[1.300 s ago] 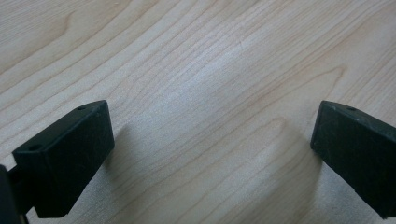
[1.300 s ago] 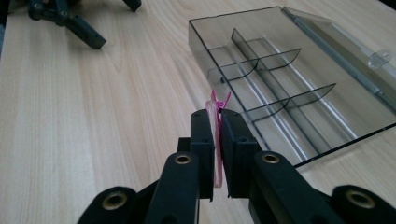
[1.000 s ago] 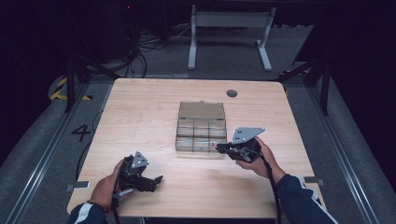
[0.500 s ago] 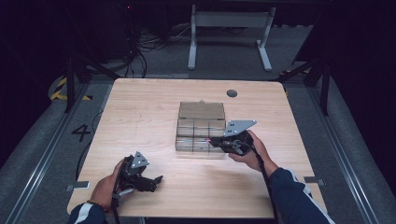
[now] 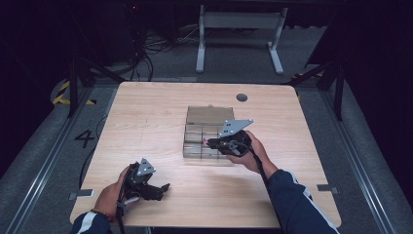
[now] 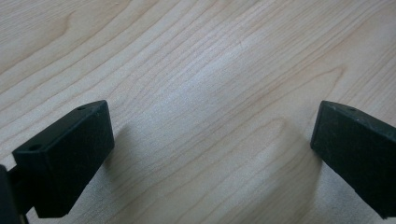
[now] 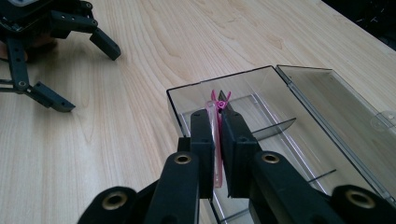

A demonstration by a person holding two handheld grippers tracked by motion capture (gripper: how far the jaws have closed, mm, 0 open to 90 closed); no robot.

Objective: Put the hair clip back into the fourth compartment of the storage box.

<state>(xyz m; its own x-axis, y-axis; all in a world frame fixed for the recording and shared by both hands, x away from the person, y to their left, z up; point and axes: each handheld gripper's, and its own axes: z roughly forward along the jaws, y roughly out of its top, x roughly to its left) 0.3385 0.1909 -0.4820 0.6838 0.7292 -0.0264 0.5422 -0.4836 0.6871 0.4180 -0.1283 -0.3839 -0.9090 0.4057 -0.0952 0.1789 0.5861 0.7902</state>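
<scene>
A: Quick rundown, left to right, w/ the box (image 5: 209, 134) as the anchor?

B: Left gripper (image 5: 163, 187) sits near the table's (image 5: 146, 122) front edge, well apart from the box, down-left of it. Jaws stand wide apart, nothing btwn them, just bare wood in its own view. Looks idle, parked.

A: And the box?

B: Clear plastic, divided into compartments, lid (image 7: 341, 107) flipped back flat on the far side. Compartments I can see look empty, though the glare makes that hard to call for sure.

A: Right side?

B: Right gripper (image 7: 215, 122) is over the box's near-right part, jaws clamped on a thin pink clip (image 7: 215, 140). Clip stands roughly upright btwn the pads, tip poking out past them. In the right gripper view the tip hangs over the end compartment, close to the corner wall (image 7: 175, 112). Can't tell if it's touching the floor of the box.

A: So which step?

B: I'd say placing: clip carried in, about to be dropped in a compartment. Not released yet.

A: Next move?

B: Prob. lower a bit so the tip's inside the walls, clear of the divider (image 7: 275, 128), then ease the jaws apart and lift straight out. Thin clip could stick to a pad or tip over the wall, so go slow. Left gripper could steady the box if it slides.
</scene>
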